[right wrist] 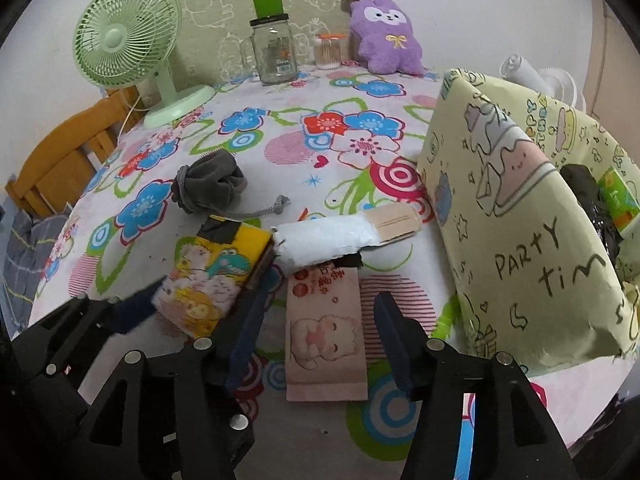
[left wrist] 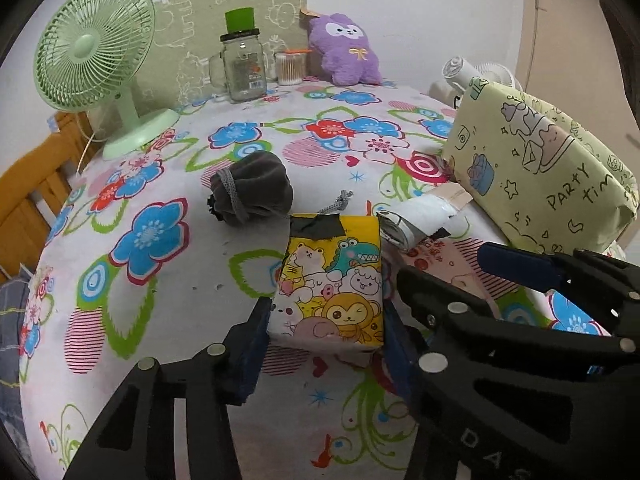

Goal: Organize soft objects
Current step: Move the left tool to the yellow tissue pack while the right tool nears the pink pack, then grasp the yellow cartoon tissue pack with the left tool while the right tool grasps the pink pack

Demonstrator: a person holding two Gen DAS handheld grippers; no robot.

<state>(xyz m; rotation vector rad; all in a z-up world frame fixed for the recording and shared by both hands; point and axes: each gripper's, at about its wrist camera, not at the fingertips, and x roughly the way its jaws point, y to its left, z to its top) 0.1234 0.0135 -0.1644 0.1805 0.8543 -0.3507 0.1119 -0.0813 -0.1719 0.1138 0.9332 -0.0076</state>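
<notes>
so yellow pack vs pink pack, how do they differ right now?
The yellow pack shows many cartoon animals; the pink pack shows one pig and red print. The yellow pack has the left gripper pressing both its sides; the pink pack lies flat between the right gripper's pads, untouched. Both are soft rectangular packs on the floral cloth.

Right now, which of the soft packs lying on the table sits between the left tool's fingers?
The yellow cartoon-animal pack: the left tool brackets its sides. The pink pig pack lies under the right tool, and the white roll lies untouched.
</notes>
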